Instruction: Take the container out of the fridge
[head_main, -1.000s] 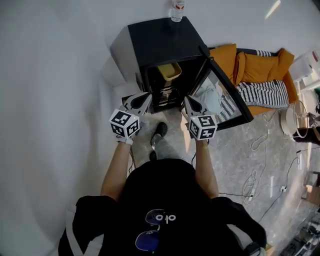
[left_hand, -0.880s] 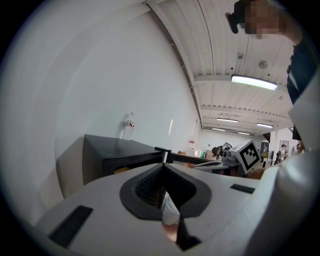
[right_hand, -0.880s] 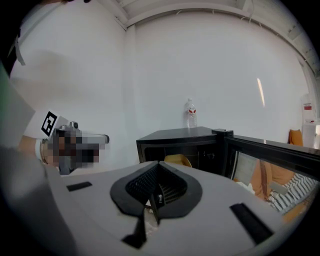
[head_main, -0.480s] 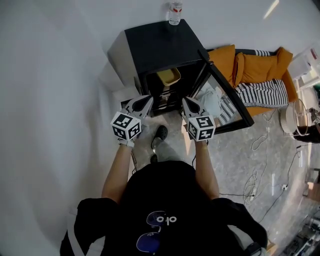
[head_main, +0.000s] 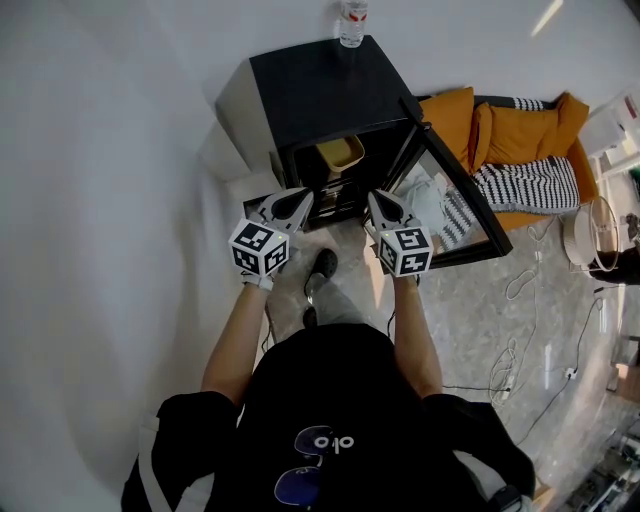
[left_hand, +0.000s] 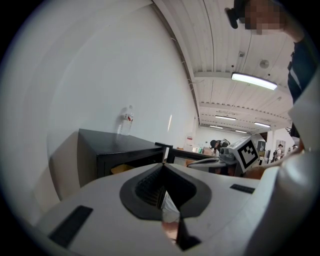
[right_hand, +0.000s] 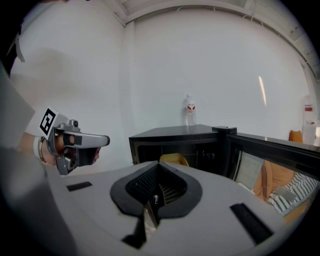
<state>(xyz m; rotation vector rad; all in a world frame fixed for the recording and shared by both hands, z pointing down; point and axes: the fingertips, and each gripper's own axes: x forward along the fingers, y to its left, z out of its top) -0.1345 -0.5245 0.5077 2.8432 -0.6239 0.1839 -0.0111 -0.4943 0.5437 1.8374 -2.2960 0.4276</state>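
Left tongs (head_main: 300, 199) edged nearer the yellow container (head_main: 340, 153) in the boxy black fridge (head_main: 318, 88).

A fridge (head_main: 320, 95) stands on the floor (head_main: 470, 300) against the wall (head_main: 120, 150), its door (head_main: 455, 200) swung open to the right. A container (head_main: 340, 152) sits inside, in the upper part. A water bottle (head_main: 352, 22) stands on top, at the back. The left tool (head_main: 300, 196) and right tool (head_main: 376, 198) hang side by side, apart, before the opening. A sofa (head_main: 515, 135) lies right of the fridge, beyond the door, and cables (head_main: 505, 370) trail over the floor in front of the sofa.
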